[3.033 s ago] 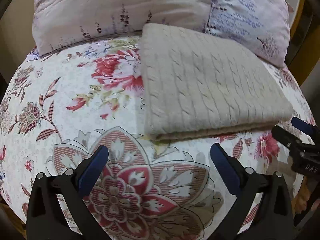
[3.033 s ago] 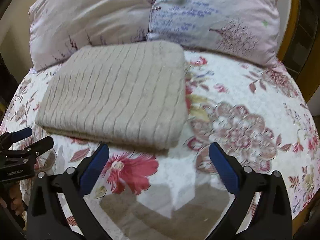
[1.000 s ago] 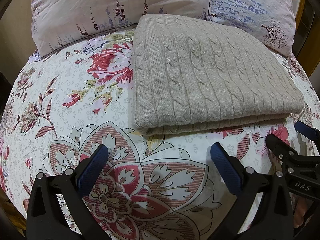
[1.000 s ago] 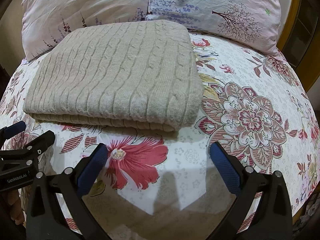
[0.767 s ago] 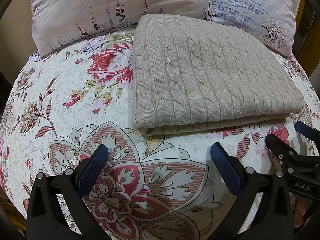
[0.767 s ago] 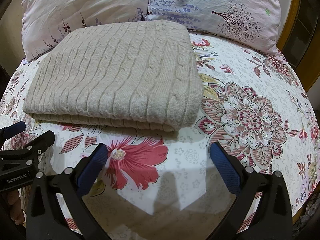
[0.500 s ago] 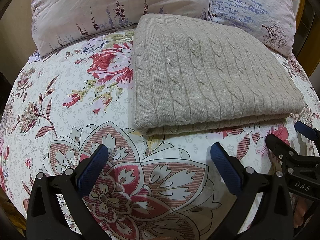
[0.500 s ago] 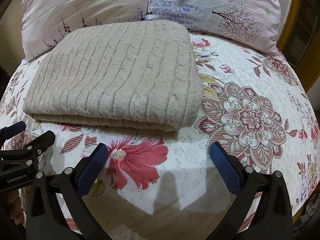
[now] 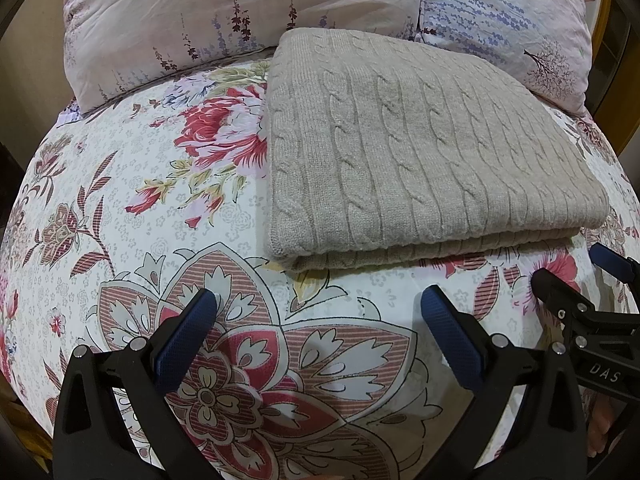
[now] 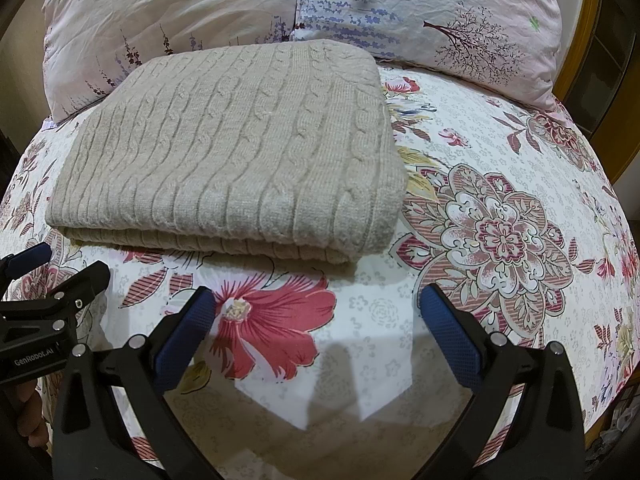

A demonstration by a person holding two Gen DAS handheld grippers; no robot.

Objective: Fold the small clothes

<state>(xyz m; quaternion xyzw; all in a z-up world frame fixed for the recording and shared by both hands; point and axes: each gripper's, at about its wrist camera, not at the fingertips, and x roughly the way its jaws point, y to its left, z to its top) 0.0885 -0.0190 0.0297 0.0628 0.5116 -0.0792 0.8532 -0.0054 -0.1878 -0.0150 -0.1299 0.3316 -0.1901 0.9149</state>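
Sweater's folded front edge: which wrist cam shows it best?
Right wrist. The sweater sits nearly centred there, its stacked layers visible along the whole near edge. Left wrist shows the sweater shifted right, with that edge running off toward the right gripper.

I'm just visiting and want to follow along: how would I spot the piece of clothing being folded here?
Start at the bed with the floral-patterned sheet and find the two pale pillows at its head. Just in front of them lies a beige cable-knit garment, folded into a neat rectangle. It is the only plain, single-coloured, ribbed item; everything around it is printed with flowers or branches.
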